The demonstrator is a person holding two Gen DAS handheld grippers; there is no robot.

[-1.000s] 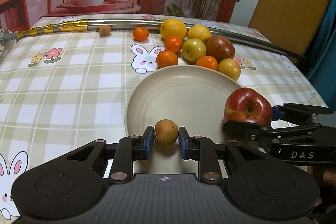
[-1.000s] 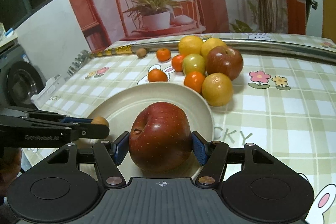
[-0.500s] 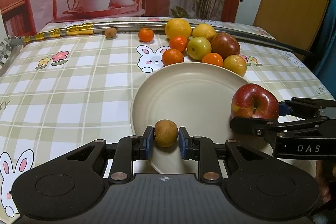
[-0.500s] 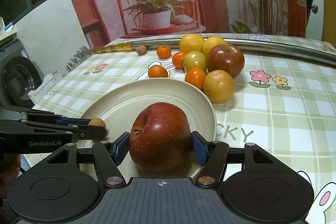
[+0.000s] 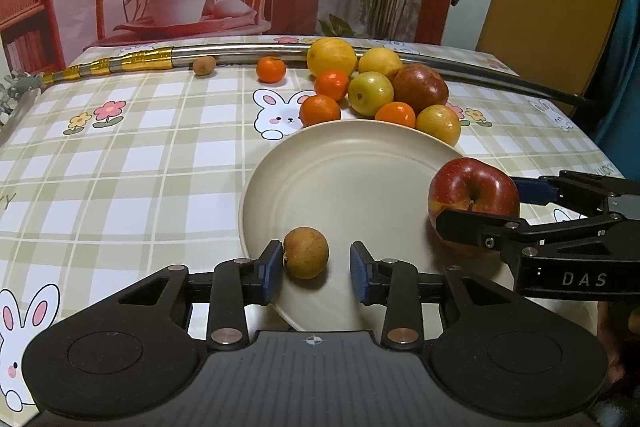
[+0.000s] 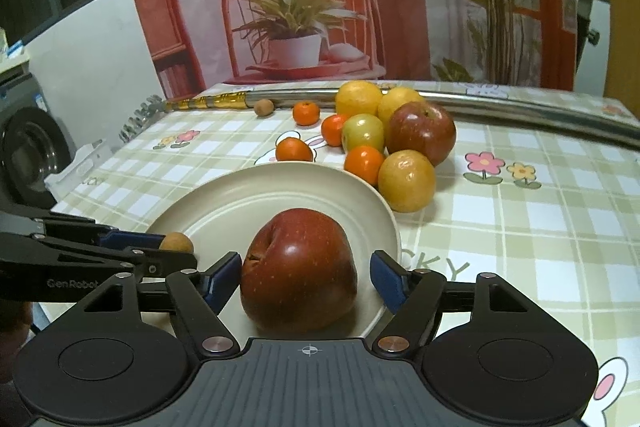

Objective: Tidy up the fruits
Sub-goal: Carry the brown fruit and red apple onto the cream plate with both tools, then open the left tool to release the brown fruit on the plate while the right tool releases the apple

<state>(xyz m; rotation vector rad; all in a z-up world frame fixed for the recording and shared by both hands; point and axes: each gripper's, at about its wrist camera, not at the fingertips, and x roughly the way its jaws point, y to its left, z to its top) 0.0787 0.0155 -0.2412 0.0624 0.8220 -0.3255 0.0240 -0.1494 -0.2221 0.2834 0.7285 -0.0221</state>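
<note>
Release is under way on both sides: the left claw (image 5: 316, 263) has just been opening, and the small brown fruit (image 5: 306, 253) sits on the plate (image 5: 340, 167) between its pads, touching the left pad with a clear gap to the right one. The right claw (image 6: 306, 273) has likewise been opening; the red apple (image 6: 298, 269) rests on the plate's near edge, against or just beside the left pad and apart from the right. Neither claw grips anything now. Both fruits lie close to the rim nearest the person, probably because each claw reached in only far enough to set its load down, leaving the plate's middle and far half bare for more.

Beyond the plate's far rim a heap of fruit (image 5: 380, 91) waits on the checked surface (image 5: 120, 167): oranges, yellow and green ones and another red apple, some touching the rim. A second small brown fruit (image 5: 204, 65) lies apart beside the metal pole (image 5: 240, 49) across the back. The two claws stand close together over the plate's near side, so each may hinder the other when backing out, and the apple could roll off the rim.
</note>
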